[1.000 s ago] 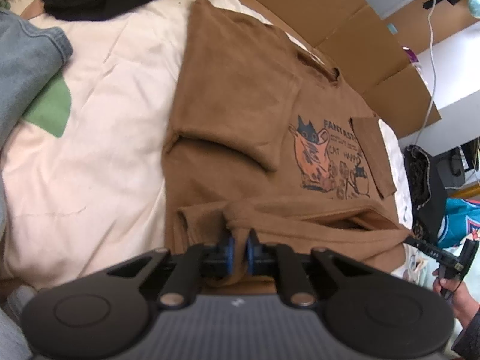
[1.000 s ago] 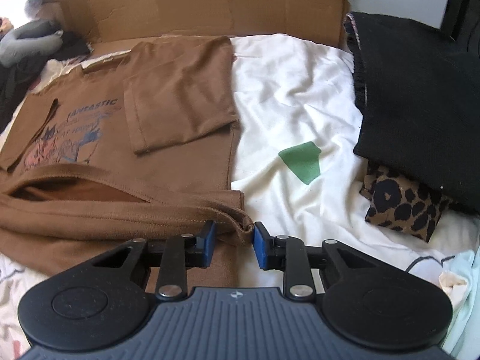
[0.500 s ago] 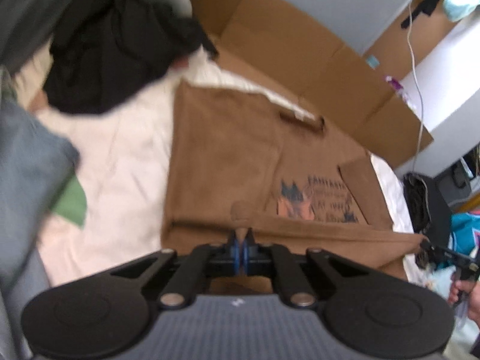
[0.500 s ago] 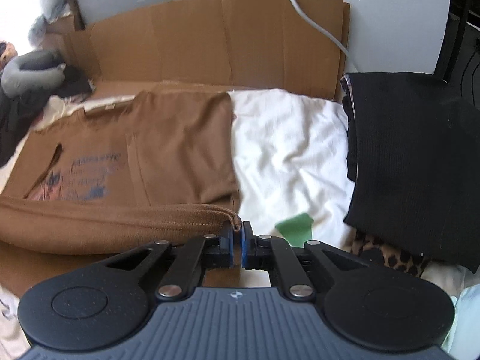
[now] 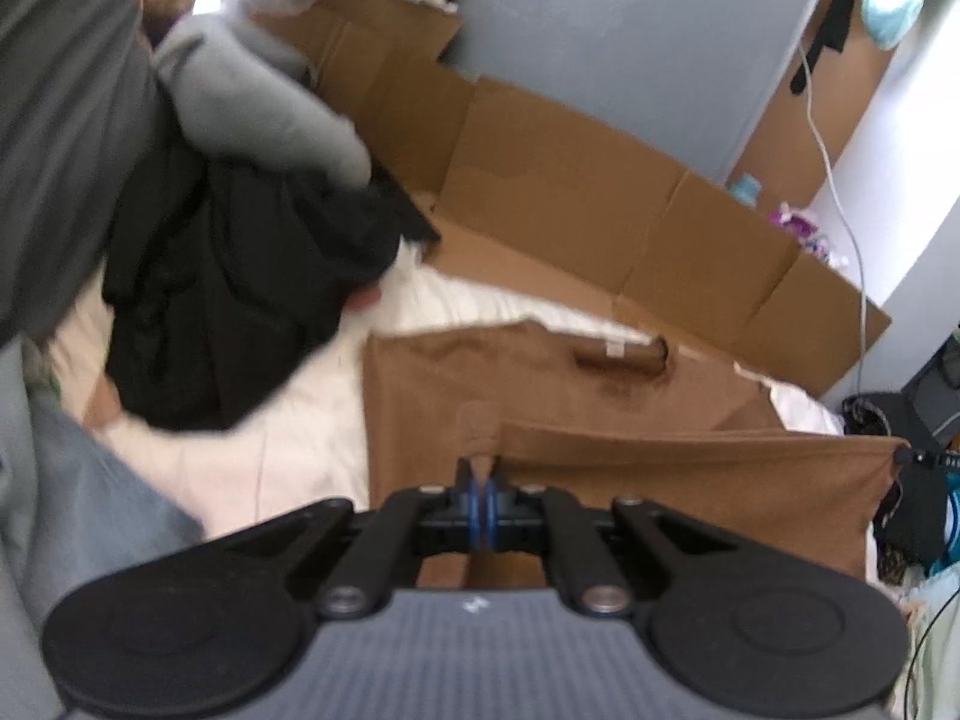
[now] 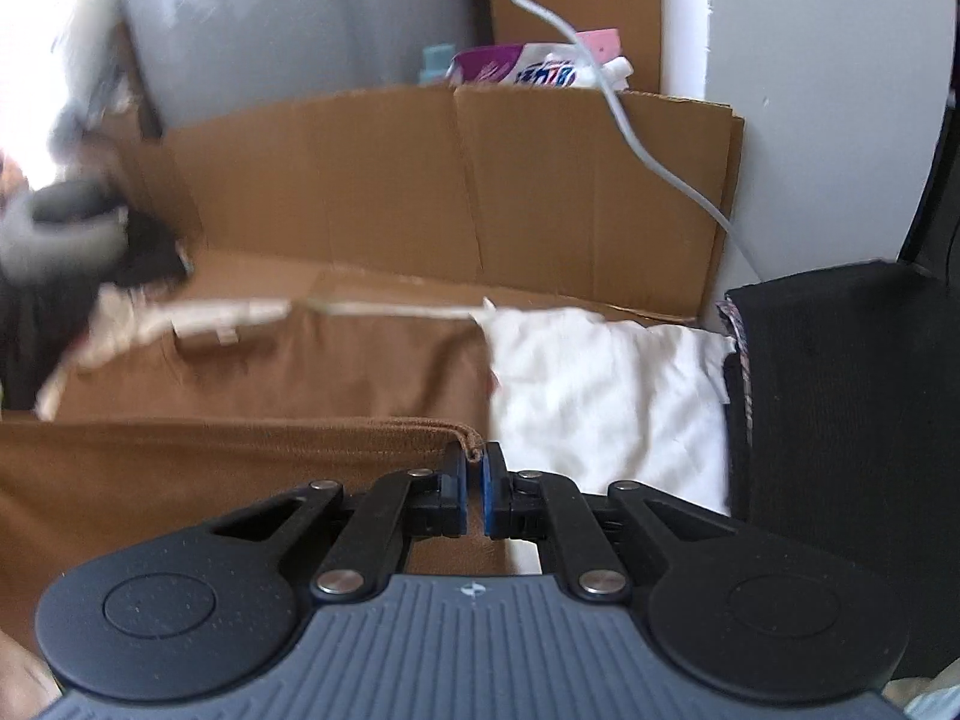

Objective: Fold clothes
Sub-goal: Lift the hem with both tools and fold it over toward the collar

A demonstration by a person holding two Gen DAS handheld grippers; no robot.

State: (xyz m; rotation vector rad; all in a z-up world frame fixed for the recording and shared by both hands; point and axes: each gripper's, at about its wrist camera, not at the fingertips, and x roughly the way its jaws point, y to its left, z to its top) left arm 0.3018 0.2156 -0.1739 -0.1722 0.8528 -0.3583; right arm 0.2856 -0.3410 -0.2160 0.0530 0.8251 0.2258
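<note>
Both grippers clamp the brown T-shirt's (image 5: 690,480) lifted hem: left gripper (image 5: 479,477) at one corner, right gripper (image 6: 474,462) at the other, the collar end lying on the white bedsheet (image 6: 606,396).

Left gripper (image 5: 480,483): jaws were pinched together on a corner of the brown shirt (image 5: 690,474), pointing steeply downward.
Right gripper (image 6: 474,468): jaws were clamped on the shirt's hem corner, angled downward too.
Both: held the hem stretched between them.
</note>
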